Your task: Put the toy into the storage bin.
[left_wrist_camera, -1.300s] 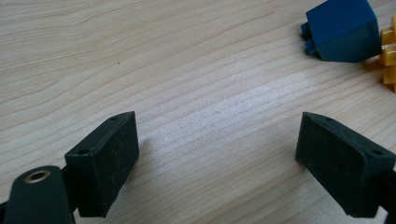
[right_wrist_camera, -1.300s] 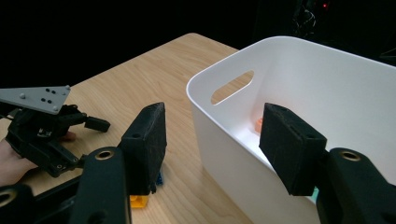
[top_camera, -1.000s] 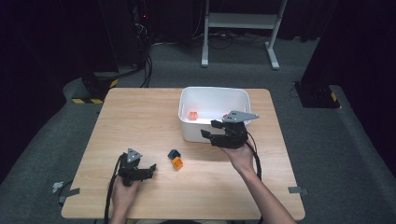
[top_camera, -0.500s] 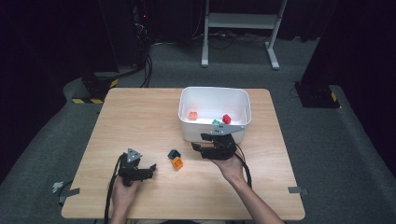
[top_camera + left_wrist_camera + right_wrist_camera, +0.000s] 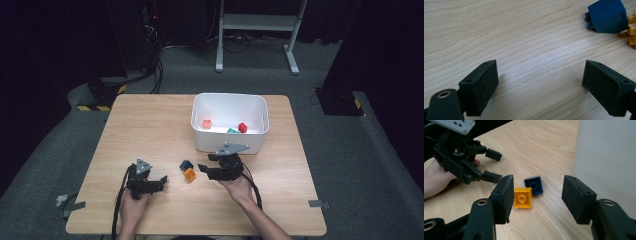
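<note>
gaping wide and empty, the right gripper (image 5: 537,200) hangs near the yellow brick (image 5: 523,197) and blue brick (image 5: 533,185)

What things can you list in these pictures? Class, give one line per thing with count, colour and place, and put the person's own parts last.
Table: one, light wood, centre of the high view.
Bin: one, white, on the table's far right part.
Bricks in the bin: three; orange brick, teal brick, red brick.
Blue brick: one, on the table in front of the bin, beside the yellow one.
Yellow brick: one, on the table, ahead of the right gripper.
Metal stand: one, white-grey, on the floor beyond the table.
Cables: several, black, on the floor, far left.
Left gripper: black, fingers apart, over bare table.
Right gripper: black, fingers apart, facing the two bricks.
Hands: two, at the near edge.
</note>
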A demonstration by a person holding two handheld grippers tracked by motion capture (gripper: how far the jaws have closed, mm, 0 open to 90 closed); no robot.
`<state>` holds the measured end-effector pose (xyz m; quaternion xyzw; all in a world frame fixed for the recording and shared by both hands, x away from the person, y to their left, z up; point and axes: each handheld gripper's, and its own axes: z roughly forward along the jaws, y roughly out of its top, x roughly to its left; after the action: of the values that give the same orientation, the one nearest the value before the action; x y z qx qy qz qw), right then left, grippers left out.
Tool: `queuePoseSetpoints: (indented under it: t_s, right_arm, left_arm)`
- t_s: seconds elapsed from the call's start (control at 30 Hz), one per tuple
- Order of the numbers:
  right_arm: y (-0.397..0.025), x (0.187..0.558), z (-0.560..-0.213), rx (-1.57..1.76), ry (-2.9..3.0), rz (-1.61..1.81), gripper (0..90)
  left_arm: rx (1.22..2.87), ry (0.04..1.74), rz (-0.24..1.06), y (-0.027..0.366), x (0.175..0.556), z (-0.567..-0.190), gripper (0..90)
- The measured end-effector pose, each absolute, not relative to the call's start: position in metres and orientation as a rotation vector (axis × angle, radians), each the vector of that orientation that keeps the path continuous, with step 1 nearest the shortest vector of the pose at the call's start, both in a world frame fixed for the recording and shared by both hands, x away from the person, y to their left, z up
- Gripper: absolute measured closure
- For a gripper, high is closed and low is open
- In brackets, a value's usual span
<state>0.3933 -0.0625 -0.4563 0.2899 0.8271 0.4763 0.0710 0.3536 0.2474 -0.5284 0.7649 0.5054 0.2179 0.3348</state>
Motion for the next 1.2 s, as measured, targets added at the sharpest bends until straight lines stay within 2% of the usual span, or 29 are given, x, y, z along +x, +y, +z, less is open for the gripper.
queuePoseSetpoints:
  t_s: [0.67,1.2]
  right_arm:
    - [-0.019,0.391,-0.499,0.868,2.618,1.323,42.3]
    - [-0.007,0.396,-0.511,0.903,2.633,1.277,42.7]
  left_arm:
    - [1.996,1.319,0.569,0.247,0.354,-0.528,13.1]
    - [1.995,1.320,0.569,0.247,0.353,-0.528,13.1]
